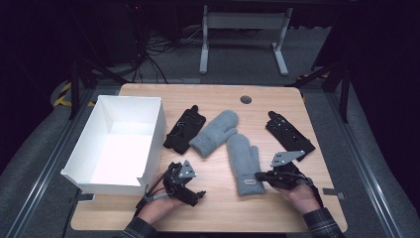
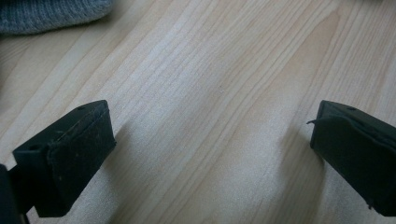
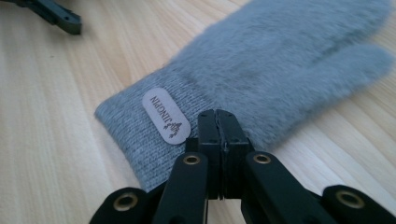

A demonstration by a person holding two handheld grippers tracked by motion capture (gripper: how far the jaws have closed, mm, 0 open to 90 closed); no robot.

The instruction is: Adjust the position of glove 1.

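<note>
Two grey mittens lie mid-table: one (image 1: 214, 133) farther back, one (image 1: 243, 163) nearer with its cuff toward me. My right gripper (image 1: 257, 175) is shut, its tips at the right edge of that cuff. In the right gripper view the closed jaws (image 3: 219, 126) sit over the knitted cuff of the mitten (image 3: 280, 70), beside its label (image 3: 166, 115); I see no fabric pinched between them. My left gripper (image 1: 199, 196) rests low on the table near the front, open. In the left gripper view its fingers (image 2: 70, 158) stand wide apart over bare wood, and a mitten's edge (image 2: 46, 14) shows beyond.
A white open box (image 1: 101, 184) stands at the table's left, just beside my left gripper. One black glove (image 1: 184, 130) lies left of the mittens and another (image 1: 289, 135) right of them. A round hole (image 1: 245, 99) sits near the table's far edge.
</note>
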